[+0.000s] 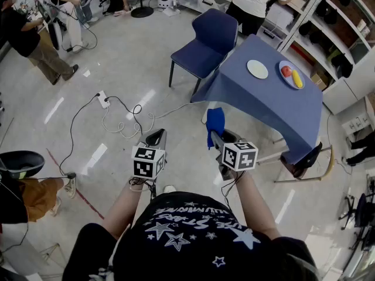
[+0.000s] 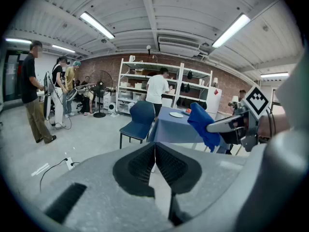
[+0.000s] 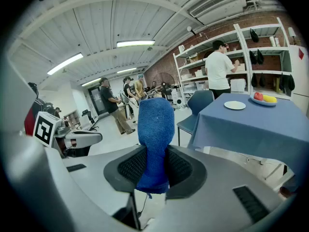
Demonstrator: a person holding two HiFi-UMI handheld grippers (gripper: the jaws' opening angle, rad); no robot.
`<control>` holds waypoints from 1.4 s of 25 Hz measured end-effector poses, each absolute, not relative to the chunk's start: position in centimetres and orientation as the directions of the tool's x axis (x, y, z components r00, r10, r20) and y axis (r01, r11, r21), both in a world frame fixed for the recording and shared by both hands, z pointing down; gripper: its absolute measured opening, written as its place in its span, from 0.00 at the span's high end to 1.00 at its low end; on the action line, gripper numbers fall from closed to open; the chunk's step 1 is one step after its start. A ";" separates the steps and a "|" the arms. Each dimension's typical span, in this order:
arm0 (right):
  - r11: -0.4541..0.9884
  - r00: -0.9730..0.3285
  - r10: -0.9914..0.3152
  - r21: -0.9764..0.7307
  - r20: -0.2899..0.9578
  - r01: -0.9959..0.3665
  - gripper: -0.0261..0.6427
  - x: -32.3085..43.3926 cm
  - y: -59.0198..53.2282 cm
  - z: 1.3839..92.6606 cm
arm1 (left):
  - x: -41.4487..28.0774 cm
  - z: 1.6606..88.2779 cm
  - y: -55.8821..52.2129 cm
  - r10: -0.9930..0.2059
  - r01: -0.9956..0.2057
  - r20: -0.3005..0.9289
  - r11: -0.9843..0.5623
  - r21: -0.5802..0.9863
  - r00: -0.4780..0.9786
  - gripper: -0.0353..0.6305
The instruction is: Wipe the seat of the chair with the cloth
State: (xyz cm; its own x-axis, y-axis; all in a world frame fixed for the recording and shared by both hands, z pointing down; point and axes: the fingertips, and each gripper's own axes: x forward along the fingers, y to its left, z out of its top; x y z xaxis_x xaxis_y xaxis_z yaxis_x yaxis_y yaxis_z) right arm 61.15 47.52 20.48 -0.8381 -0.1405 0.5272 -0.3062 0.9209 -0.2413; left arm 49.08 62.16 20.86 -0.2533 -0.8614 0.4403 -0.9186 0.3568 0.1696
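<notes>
The cloth (image 3: 155, 129) is sticking up out of the right gripper (image 1: 215, 140). The jaws are clamping its lower end, so the free blue fold is pointing ahead, ready to be pressed on a seat. It is hanging in the air, well apart from the chair (image 1: 204, 47), which is standing empty across the room, just beside the table (image 1: 266, 107) corner. The left gripper (image 2: 154, 164) is hovering alongside with its jaws together on nothing, probably being kept free to steady the chair. To my eye no wiping is happening yet, since the seat is sitting out of reach. The floor (image 1: 88, 69) is shining pale grey, a cable (image 1: 126, 124) is trailing over it, and people (image 1: 35, 45) are working near the shelves (image 1: 340, 34).
</notes>
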 end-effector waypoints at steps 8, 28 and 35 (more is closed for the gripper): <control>0.934 -0.857 -0.114 -0.240 0.503 -0.265 0.80 58.1 51.0 21.6 | 47.0 21.1 64.2 -0.886 -0.913 0.374 0.362 0.185 -0.276 0.92; 0.913 -0.858 -0.105 -0.294 0.502 -0.284 0.80 53.7 51.4 23.0 | 41.9 22.5 69.1 -0.846 -0.877 0.415 0.440 0.191 -0.334 0.92; 0.916 -0.860 -0.072 -0.308 0.506 -0.258 0.80 47.9 47.6 26.0 | 36.1 25.8 67.6 -0.804 -0.838 0.455 0.509 0.196 -0.382 0.92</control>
State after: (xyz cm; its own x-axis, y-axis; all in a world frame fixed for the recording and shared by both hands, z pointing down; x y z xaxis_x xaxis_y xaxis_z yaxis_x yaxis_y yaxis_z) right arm 47.90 47.56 26.04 -0.8596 -0.0723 0.5058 -0.2580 0.9159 -0.3076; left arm 36.09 67.64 25.81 -0.3824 -0.8042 0.4549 -0.8378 0.5094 0.1963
